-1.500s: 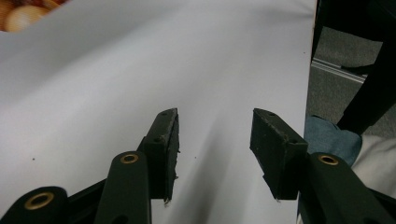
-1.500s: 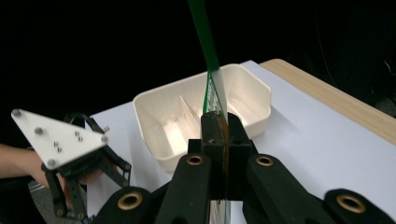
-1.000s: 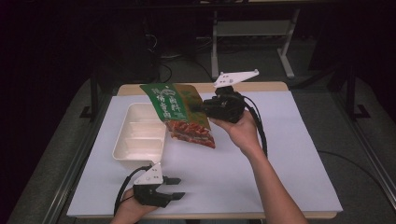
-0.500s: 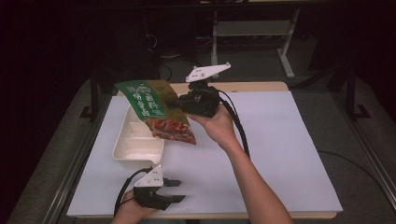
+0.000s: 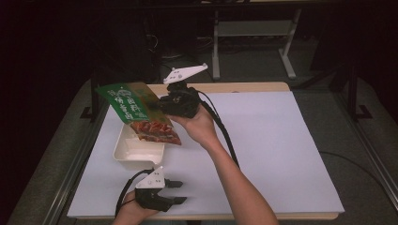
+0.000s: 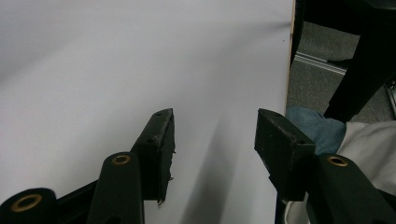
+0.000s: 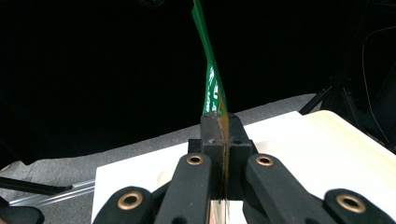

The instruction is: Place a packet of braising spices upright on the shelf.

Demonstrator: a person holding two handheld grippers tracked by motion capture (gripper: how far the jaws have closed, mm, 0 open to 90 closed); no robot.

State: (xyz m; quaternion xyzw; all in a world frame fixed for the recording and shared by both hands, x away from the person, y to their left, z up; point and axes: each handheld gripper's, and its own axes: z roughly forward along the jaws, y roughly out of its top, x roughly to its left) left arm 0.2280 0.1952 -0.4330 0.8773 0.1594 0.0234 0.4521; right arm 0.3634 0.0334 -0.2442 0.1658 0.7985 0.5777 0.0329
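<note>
The right gripper [image 5: 162, 104] pinches the edge of a green foil snack pouch [image 5: 138, 112] hanging tilted above the far end of the white plastic tray [image 5: 136, 152], while the left gripper [image 5: 177, 192], nearer than that tray, gapes empty.

dim, dark surroundings; white table [image 5: 281, 140] softly lit from above, slightly blurry.

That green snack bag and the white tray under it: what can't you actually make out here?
- Green snack bag, high view: its print is too small to read. Right gripper view: seen edge-on, so its face is hidden.
- White tray, high view: the bag covers its far part, so what lies there is hidden.
- Right gripper, high view: the bag and the hand hide the jaw tips.
- Left gripper, left gripper view: the bottom edge cuts off its body.
</note>
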